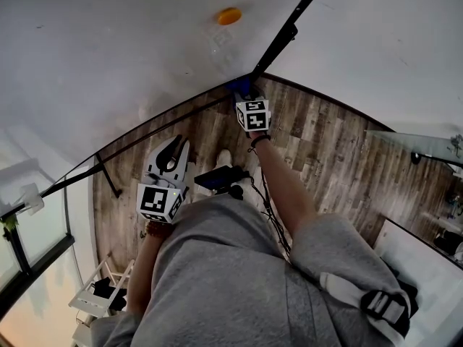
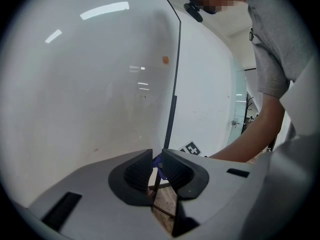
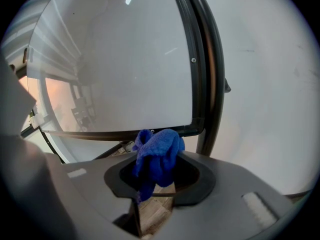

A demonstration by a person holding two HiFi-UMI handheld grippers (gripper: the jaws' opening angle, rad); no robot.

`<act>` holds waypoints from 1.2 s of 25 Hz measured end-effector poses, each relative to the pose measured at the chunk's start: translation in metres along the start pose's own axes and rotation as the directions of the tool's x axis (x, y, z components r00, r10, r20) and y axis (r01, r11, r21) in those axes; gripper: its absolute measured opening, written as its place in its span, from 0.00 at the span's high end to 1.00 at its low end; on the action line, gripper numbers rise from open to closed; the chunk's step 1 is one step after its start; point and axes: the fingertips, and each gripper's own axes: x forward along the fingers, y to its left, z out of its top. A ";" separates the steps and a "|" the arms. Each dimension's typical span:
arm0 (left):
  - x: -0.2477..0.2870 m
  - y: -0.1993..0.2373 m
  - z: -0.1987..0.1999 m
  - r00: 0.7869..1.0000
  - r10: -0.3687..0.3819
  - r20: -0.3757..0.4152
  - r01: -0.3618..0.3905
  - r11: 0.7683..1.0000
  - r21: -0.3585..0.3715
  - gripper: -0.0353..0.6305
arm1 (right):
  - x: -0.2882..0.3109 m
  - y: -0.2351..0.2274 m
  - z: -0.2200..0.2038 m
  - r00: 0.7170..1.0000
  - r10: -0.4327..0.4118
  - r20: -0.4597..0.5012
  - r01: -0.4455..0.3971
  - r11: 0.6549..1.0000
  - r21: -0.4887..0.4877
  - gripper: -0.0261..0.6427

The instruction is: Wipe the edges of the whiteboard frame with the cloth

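Closest to me in the head view, the left hand-held gripper [image 1: 176,146] hangs low over the wooden floor [image 1: 329,154], well short of the board. Its own view shows the jaws [image 2: 156,170] drawn almost together, with only a thin slit between the dark pads and nothing caught in it. Further out, the person's bare forearm [image 1: 286,183] reaches forward to the right hand-held gripper [image 1: 244,94], whose marker cube faces up at me. In that gripper's view the jaws are pinching a bunched blue cloth [image 3: 157,156], which bulges up out of the jaws and hangs in a tail below them. The cloth [image 1: 239,87] sits at the lower corner of the black whiteboard frame [image 1: 278,43], where the bottom rail meets the upright. From the right gripper view its top lies over the bottom rail [image 3: 125,134] just beside that corner, though I can't be sure it presses on it. Beyond, the whiteboard [image 1: 116,56] spreads white and glossy, with a small orange disc [image 1: 229,15] stuck to it near the upright.
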 end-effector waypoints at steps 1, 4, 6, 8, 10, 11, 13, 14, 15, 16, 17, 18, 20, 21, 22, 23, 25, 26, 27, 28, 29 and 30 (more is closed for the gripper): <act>-0.001 0.000 0.000 1.000 0.001 0.001 -0.001 1.000 -0.001 0.85 | 0.000 0.002 0.000 1.000 0.002 0.002 -0.002 1.000 0.001 0.75; -0.004 0.000 -0.002 1.000 0.002 0.005 -0.002 1.000 -0.002 0.85 | -0.001 0.009 0.001 1.000 0.013 0.008 -0.013 1.000 0.002 0.75; -0.005 0.000 -0.004 1.000 0.002 0.004 -0.002 1.000 -0.002 0.85 | 0.000 0.010 0.001 1.000 0.016 0.010 -0.016 1.000 0.008 0.75; -0.005 0.002 -0.004 1.000 0.001 0.002 -0.001 1.000 0.000 0.85 | 0.000 0.012 0.000 1.000 0.021 0.008 -0.021 1.000 0.009 0.75; -0.007 0.003 -0.002 1.000 -0.001 0.003 0.001 1.000 0.003 0.85 | 0.002 0.017 -0.001 1.000 0.028 0.006 -0.028 1.000 0.009 0.75; -0.007 0.004 -0.001 1.000 -0.002 0.006 0.002 1.000 0.005 0.85 | 0.002 0.019 -0.001 0.999 0.032 0.006 -0.032 0.999 0.010 0.75; -0.009 0.004 0.000 1.000 -0.012 0.007 0.012 1.000 0.011 0.85 | 0.003 0.024 -0.001 0.999 0.034 0.009 -0.034 0.999 0.011 0.75; -0.009 0.003 0.000 1.000 -0.020 0.006 0.020 1.000 0.017 0.85 | 0.003 0.025 0.000 0.999 0.033 0.010 -0.033 0.999 0.012 0.75; -0.009 0.003 0.000 1.000 -0.029 0.003 0.029 0.999 0.025 0.85 | 0.003 0.026 0.000 0.999 0.032 0.012 -0.032 0.999 0.014 0.75; -0.008 0.002 0.000 0.999 -0.035 0.000 0.035 0.999 0.032 0.85 | 0.003 0.027 0.000 0.999 0.032 0.013 -0.032 0.999 0.017 0.75; -0.009 0.003 0.000 0.999 -0.037 -0.002 0.037 0.999 0.037 0.85 | 0.003 0.027 0.000 0.999 0.031 0.013 -0.031 0.999 0.021 0.75; -0.010 0.005 0.001 0.999 -0.036 -0.001 0.036 0.999 0.039 0.85 | 0.003 0.028 -0.001 1.000 0.029 0.011 -0.030 0.999 0.024 0.75; -0.014 0.009 0.003 1.000 -0.028 0.003 0.028 0.999 0.033 0.85 | 0.001 0.031 -0.003 1.000 0.024 0.007 -0.024 0.999 0.030 0.75; -0.015 0.012 0.003 1.000 -0.024 0.005 0.023 0.999 0.030 0.85 | 0.001 0.031 -0.003 1.000 0.022 0.007 -0.022 0.999 0.031 0.75; -0.016 0.015 0.003 1.000 -0.020 0.005 0.020 0.999 0.028 0.85 | 0.001 0.032 -0.003 1.000 0.022 0.007 -0.022 0.999 0.031 0.75; -0.016 0.017 0.002 1.000 -0.017 0.004 0.017 1.000 0.026 0.85 | 0.002 0.033 -0.003 1.000 0.024 0.007 -0.024 0.999 0.030 0.75; -0.018 0.020 -0.001 1.000 -0.014 0.002 0.014 1.000 0.022 0.85 | 0.004 0.037 -0.003 1.000 0.029 0.006 -0.030 0.999 0.028 0.75; -0.019 0.020 -0.002 1.000 -0.013 0.002 0.013 1.000 0.020 0.85 | 0.005 0.038 -0.004 0.999 0.031 0.005 -0.032 0.999 0.028 0.75; -0.020 0.021 -0.004 1.000 -0.013 0.002 0.013 1.000 0.017 0.85 | 0.005 0.040 -0.004 0.999 0.033 0.005 -0.033 0.999 0.028 0.75; -0.021 0.023 -0.004 1.000 -0.012 0.003 0.012 1.000 0.016 0.85 | 0.005 0.042 -0.004 0.999 0.033 0.004 -0.034 0.999 0.027 0.75; -0.023 0.025 -0.004 1.000 -0.010 0.004 0.009 1.000 0.014 0.85 | 0.006 0.045 -0.004 0.999 0.035 0.004 -0.035 0.999 0.027 0.75; -0.024 0.028 -0.004 1.000 -0.006 0.007 0.006 1.000 0.012 0.85 | 0.006 0.047 -0.004 0.999 0.036 0.003 -0.036 0.999 0.027 0.75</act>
